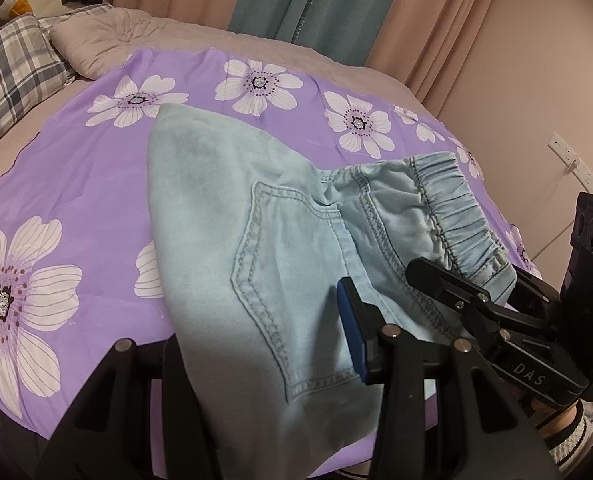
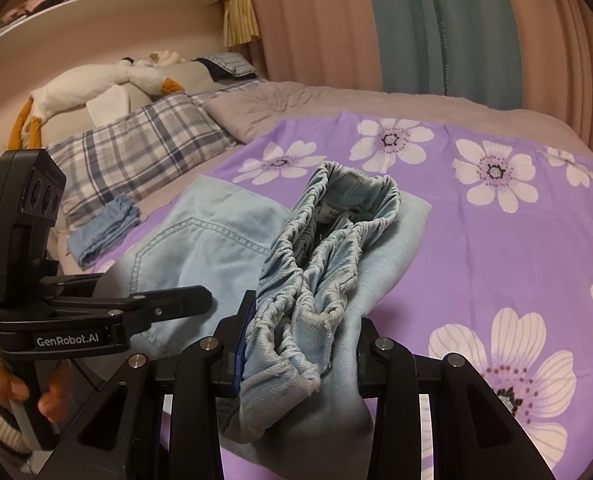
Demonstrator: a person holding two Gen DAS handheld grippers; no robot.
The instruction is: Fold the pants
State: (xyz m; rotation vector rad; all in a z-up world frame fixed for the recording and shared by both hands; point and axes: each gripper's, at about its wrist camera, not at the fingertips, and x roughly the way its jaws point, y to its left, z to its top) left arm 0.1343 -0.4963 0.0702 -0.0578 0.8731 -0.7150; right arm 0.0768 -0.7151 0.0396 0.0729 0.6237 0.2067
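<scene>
Light blue denim pants (image 1: 232, 216) lie folded on a purple flowered sheet (image 1: 76, 184) on the bed, back pocket up. My left gripper (image 1: 264, 344) is shut on the pants' near edge, by the pocket. The elastic waistband (image 1: 452, 216) is at the right, where the right gripper's fingers (image 1: 444, 280) pinch it. In the right wrist view my right gripper (image 2: 296, 344) is shut on the bunched waistband (image 2: 324, 248), lifted a little. The left gripper (image 2: 168, 300) shows at the left, holding the pants (image 2: 200, 240).
A plaid pillow (image 2: 136, 152) and a pink-grey pillow (image 1: 104, 40) lie at the bed's head with a plush toy (image 2: 96, 88). A small folded blue cloth (image 2: 104, 228) lies near the plaid pillow. Curtains (image 2: 416, 20) hang behind the bed. A wall socket (image 1: 572, 160) is at the right.
</scene>
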